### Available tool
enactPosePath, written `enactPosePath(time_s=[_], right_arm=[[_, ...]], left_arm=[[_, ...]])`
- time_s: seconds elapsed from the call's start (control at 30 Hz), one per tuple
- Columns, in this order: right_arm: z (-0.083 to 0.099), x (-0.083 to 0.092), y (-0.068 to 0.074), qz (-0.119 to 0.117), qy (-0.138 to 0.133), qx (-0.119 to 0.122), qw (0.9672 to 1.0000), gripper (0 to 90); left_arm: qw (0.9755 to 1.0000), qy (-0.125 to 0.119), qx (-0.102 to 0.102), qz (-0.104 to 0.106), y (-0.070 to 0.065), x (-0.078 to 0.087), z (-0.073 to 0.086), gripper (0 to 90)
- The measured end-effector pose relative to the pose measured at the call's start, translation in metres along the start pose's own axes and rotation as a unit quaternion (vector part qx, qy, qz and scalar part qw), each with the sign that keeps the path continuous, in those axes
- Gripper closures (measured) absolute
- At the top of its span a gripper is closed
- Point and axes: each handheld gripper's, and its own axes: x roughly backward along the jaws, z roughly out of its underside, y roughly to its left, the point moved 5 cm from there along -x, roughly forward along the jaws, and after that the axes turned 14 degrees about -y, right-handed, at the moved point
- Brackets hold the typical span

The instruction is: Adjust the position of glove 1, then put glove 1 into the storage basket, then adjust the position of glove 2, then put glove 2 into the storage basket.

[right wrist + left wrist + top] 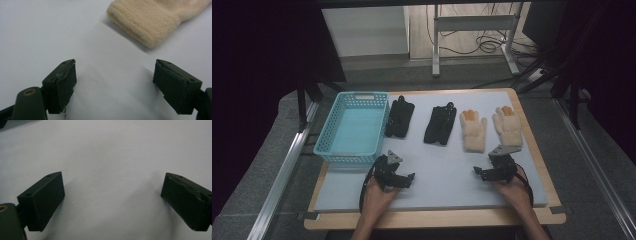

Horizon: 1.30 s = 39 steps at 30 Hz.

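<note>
L claw (404, 181) sits low on the pale counter (437, 175), near its front edge, just below the blue basket (353, 126). Jaws wide apart, nothing btwn them; the left gripper view has bare counter under the pads (42, 200).

R claw (479, 173) also low on the counter, front right. Jaws spread wide, empty. Cuff of a cream glove (152, 22) lies ahead of it and to the right in the right gripper view, apart from the jaws, no contact.

High view, row across the counter's far half, L to R: basket, 2 black gloves (400, 117) (440, 125), 2 cream gloves (473, 131) (508, 125). All flat, fingers pointing away, each apart from the next. Nearest cream glove sits just beyond the R claw.
</note>
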Motion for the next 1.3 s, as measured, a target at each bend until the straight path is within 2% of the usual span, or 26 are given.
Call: enactPosePath(time_s=[1.1,1.3], right_arm=[[-0.001,0.001,0.000,0.002,-0.001,-0.003,1.0000,17.2],[-0.011,0.002,0.000,-0.008,-0.014,-0.011,0.9998,18.2]], left_arm=[[1.0000,-0.001,0.000,0.000,0.000,0.000,0.000,5.7],[1.0000,-0.002,0.000,0.000,0.000,0.000,0.000,5.7]])
